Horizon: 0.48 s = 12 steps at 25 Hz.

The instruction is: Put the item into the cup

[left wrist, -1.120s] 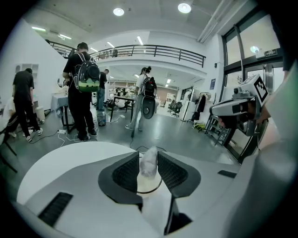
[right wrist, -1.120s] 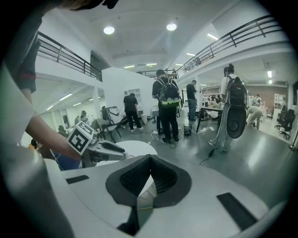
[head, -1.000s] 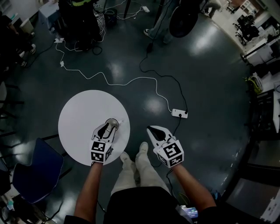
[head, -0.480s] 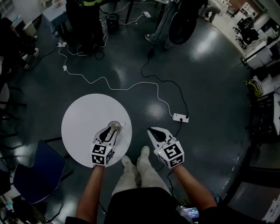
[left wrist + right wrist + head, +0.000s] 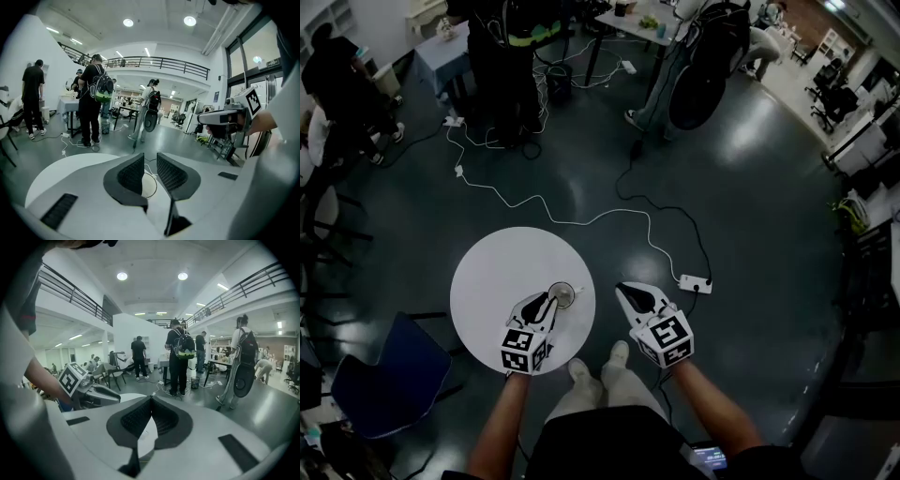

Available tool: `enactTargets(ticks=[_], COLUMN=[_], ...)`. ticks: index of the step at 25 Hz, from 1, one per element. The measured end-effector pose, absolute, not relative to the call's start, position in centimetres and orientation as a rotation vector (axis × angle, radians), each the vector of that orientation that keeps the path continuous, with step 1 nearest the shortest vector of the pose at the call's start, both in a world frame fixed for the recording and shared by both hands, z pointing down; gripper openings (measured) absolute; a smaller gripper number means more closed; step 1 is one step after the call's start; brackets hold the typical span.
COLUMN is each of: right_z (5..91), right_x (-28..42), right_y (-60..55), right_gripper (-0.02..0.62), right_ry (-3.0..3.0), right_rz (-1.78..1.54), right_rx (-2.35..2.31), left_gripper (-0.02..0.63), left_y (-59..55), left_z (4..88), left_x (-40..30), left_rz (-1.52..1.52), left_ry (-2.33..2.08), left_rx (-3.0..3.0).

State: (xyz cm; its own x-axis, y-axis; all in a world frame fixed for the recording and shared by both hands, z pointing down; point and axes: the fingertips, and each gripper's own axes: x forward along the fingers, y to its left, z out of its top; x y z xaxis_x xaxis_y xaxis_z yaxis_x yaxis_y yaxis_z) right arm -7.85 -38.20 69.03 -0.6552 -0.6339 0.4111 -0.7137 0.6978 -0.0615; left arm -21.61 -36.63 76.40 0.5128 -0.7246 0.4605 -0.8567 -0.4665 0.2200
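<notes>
Just left of the cup [image 5: 562, 295], which stands near the right edge of the round white table [image 5: 487, 272], the left gripper [image 5: 546, 302] is closing its jaws. There is still a gap between them and nothing pinched, with the cup rim showing beyond. A small pale item [image 5: 579, 290], too small to identify, lies just right of the cup; farther right, off the table, the right gripper [image 5: 622, 289] has its jaws pressed together, empty.
</notes>
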Motion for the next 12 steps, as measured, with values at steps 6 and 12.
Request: enactTargets(ticks=[6,12], right_z=[66.4,63.5], right_x=[-10.5,-13.8], right_y=[-38.4,-38.4], right_gripper=[0.015,0.015], right_ry=[-2.601,-2.649], right_rz=[0.259,0.23], right_rx=[1.016,0.98], left_gripper=[0.052,0.032], left_y=[-35.8,-35.3], left_z=[73.3,67.8], left_x=[-23.4,-25.4], left_rz=[0.395,0.335], left_ry=[-1.351,-1.415], left_rx=[2.358,2.437])
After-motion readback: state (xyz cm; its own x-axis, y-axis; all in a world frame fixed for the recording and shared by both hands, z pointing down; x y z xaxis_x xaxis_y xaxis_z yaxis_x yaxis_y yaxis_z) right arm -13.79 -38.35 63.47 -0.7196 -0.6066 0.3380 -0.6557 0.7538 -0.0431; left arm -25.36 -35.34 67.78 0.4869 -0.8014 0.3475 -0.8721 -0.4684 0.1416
